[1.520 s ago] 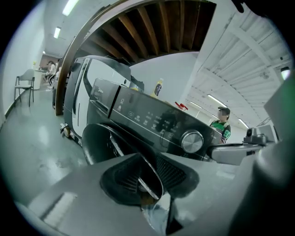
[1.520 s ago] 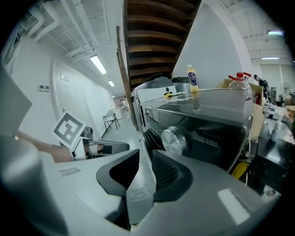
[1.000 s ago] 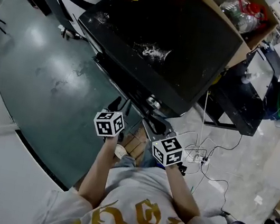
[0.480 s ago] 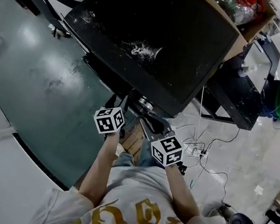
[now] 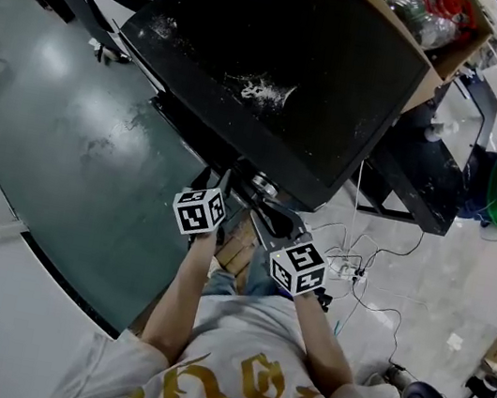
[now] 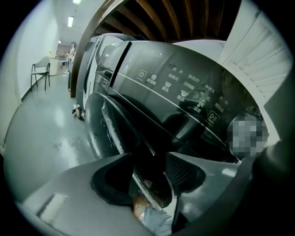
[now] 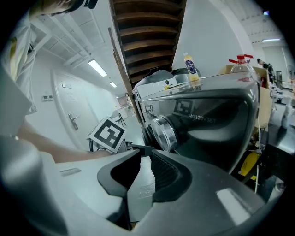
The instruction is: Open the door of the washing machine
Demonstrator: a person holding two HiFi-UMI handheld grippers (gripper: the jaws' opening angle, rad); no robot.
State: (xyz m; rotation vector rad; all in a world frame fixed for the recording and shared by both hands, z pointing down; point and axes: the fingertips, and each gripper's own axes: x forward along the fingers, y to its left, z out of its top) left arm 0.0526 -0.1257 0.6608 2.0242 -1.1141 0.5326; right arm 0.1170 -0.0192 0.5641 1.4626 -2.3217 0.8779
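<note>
1. Your left gripper (image 6: pixel 150 154) is clamped on the near rim of the round, dark, glass-fronted door (image 6: pixel 113 131) of the washing machine. In the left gripper view the rim runs straight through the gap, with one jaw on each side of it.
2. That door sits low on the front of the large black front-loading washing machine (image 5: pixel 281 66), under the sloping glossy control panel with pale icons (image 6: pixel 184 90). How far the door stands off the front, I cannot tell.
3. Your right gripper (image 7: pixel 145 150) is clenched and holds nothing. Its jaws meet at the tips, and only pale floor shows in the slit below them.
4. In the head view the left gripper (image 5: pixel 216 183) reaches the machine's front edge. The right gripper (image 5: pixel 270 214) sits just beside it, also pointing at that front.
5. The right gripper view looks along the machine's front from the side. A round chrome-rimmed part (image 7: pixel 162 133) juts out just past the jaw tips, and whether the tips touch it is not clear.
6. The left gripper's black-and-white marker cube (image 7: pixel 107 134) shows close by on the left of that view.
7. A small clear bottle with a yellow cap (image 7: pixel 190 69) stands upright on the machine's top, near the brown cardboard box (image 5: pixel 450 57) behind it.
8. You stand on the dull green floor (image 5: pixel 79 135). A white power strip with loose cables (image 5: pixel 349 278) lies on the pale floor to your right.
</note>
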